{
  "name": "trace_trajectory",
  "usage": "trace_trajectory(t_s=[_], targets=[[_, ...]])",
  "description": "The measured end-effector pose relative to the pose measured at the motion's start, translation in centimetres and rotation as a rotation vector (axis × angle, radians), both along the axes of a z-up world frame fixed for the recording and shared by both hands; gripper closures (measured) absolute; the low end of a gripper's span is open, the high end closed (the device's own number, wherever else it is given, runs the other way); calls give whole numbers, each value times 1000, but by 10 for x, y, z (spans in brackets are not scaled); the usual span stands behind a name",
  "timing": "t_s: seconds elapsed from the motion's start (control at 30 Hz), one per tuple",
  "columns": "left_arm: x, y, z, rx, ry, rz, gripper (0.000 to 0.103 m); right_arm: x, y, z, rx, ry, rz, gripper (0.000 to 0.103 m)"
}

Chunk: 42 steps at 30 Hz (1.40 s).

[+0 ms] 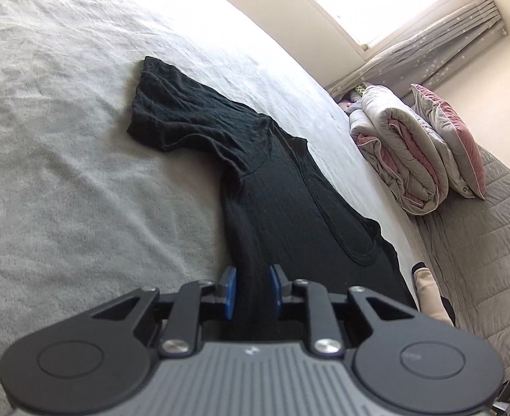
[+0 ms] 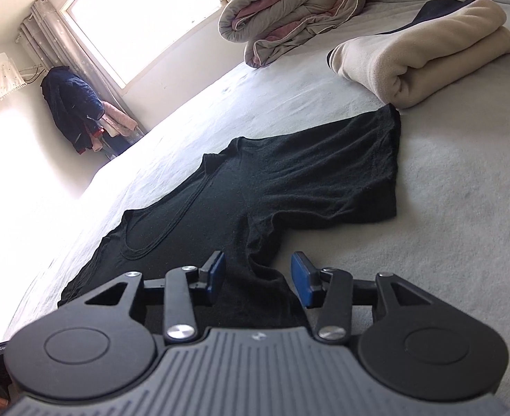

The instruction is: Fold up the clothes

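Observation:
A black T-shirt point(image 1: 289, 208) lies spread on the grey bed cover point(image 1: 64, 138), one sleeve point(image 1: 171, 114) reaching away from me. My left gripper point(image 1: 252, 286) is shut on a taut bunch of its fabric, which fills the gap between the blue pads point(image 1: 229, 289). In the right wrist view the same T-shirt point(image 2: 289, 180) lies flat with its other sleeve point(image 2: 352, 159) stretched to the right. My right gripper point(image 2: 260, 274) stands open around a slack fold of the shirt; the right pad point(image 2: 302, 280) shows bed cover beside it at the tip.
A rolled grey and pink quilt point(image 1: 404, 159) and a pink pillow point(image 1: 452, 138) lie at the head of the bed. A folded beige blanket point(image 2: 421, 55) sits just beyond the right sleeve. Dark clothes point(image 2: 71, 107) hang by the window point(image 2: 140, 17).

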<state>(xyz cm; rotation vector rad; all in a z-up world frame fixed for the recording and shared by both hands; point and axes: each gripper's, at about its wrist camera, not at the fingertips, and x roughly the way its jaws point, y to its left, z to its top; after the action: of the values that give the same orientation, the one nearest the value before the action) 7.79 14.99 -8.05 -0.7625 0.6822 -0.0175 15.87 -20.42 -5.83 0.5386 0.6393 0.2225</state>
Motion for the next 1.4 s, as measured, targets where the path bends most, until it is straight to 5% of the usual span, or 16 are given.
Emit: trace_trajectory(t_s=[0.03,0.07,0.1,0.27,0.37,0.53,0.6,0.63,0.97,1.03,1.1,1.27,1.4], targets=[[1,-1,0,17,1,-1,87,2,2,-1,-9,-3,7,71],[2,-2,0,34,3,-2,89,4,4,-3,-20,-6,11,93],[3,-3,1,58,6,-2,98,4,6,-3,-61,-6,-5,101],[5,-8,4,134,2,-14,98,0,-11,2,-136,-33,-132,102],[3,-6,6,125,13,-25,98,-2,-22,3,-71,-1,-116,86],[-8,-4,9,95,31,-48,93,-15,-25,14,-39,43,-42,83],[-13,-5,9,95,36,-62,90,-23,-25,15,-45,52,-31,63],[-16,-6,9,96,39,-70,89,-27,-25,15,-50,55,-25,61],[-51,-17,13,125,62,-137,88,-71,-1,20,-189,80,150,63],[-57,-18,13,130,64,-143,88,-82,6,20,-246,79,174,74],[-63,-21,12,169,63,-149,94,-90,10,18,-311,84,178,101],[-72,-25,11,244,42,-152,98,-96,-1,15,-333,82,161,102],[-82,-26,16,232,66,-154,97,-107,-10,21,-270,110,134,84]])
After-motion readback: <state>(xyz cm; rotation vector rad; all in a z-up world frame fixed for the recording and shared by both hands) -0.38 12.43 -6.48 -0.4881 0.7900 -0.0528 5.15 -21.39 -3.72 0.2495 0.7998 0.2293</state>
